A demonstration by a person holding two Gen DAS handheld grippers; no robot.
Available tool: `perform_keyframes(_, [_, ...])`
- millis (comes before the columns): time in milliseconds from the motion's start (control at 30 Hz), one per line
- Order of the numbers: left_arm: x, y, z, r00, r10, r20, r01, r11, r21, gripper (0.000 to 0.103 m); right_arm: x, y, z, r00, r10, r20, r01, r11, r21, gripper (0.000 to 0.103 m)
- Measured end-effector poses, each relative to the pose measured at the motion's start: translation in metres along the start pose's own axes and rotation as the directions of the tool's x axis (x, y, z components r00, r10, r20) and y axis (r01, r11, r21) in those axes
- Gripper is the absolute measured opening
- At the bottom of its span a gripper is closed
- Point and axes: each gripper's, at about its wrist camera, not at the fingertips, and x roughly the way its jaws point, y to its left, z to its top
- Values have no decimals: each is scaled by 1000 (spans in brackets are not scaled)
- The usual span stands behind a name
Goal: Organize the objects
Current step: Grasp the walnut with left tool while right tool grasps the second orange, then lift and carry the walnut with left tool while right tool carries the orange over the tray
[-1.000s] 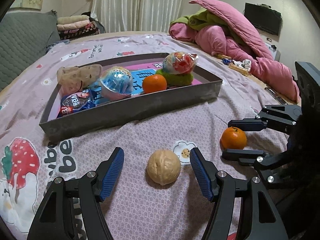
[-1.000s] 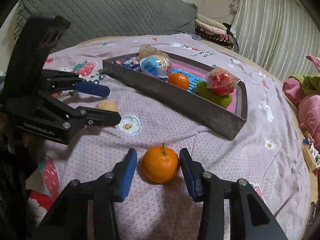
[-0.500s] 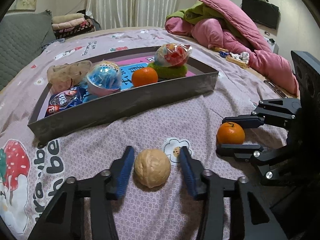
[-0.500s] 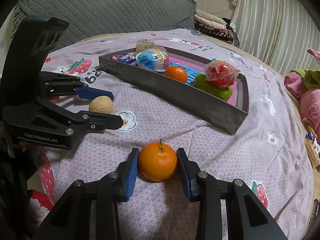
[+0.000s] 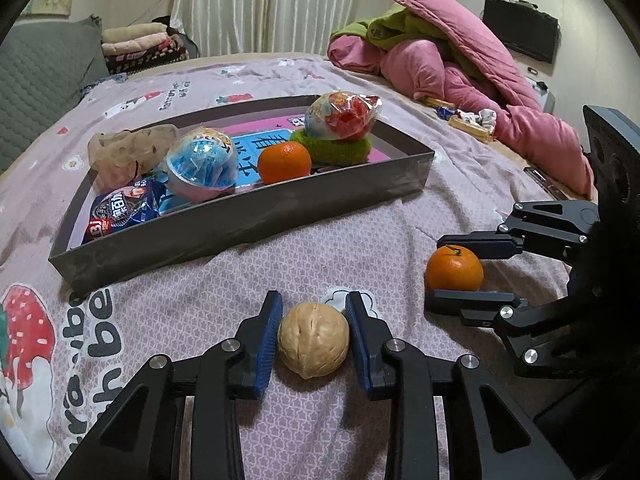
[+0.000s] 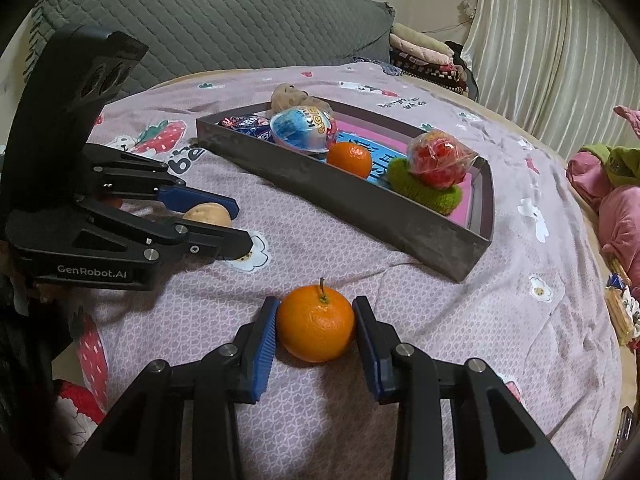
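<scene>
A tan walnut (image 5: 313,346) lies on the pink bedsheet between my left gripper's (image 5: 312,336) blue pads; the jaws are closing and both pads touch its sides. To its right, my right gripper (image 5: 436,272) is shut on a stemmed mandarin (image 5: 454,268). The right wrist view shows that mandarin (image 6: 316,328) pressed between the right gripper's (image 6: 315,328) pads, with the left gripper (image 6: 240,226) around the walnut (image 6: 208,214) at the left. Behind both stands a dark grey tray (image 5: 240,232).
The tray holds a blue capsule egg (image 5: 202,168), another mandarin (image 5: 284,162), a red wrapped egg (image 5: 342,116) on a green ring (image 5: 332,150), a snack packet (image 5: 124,208) and a beige plush (image 5: 128,148). A pink quilt heap (image 5: 460,60) lies far right.
My left gripper's jaws have come in from wide open onto the walnut's sides. The right jaws narrowed slightly onto the mandarin. Neither hand shifted noticeably.
</scene>
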Motion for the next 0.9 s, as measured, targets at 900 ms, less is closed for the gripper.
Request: perform_keyframes(900, [-21,29,25,996,50,75,-45,997,-68,33,-1,-9,48,993,-25,116,21,999,38,37])
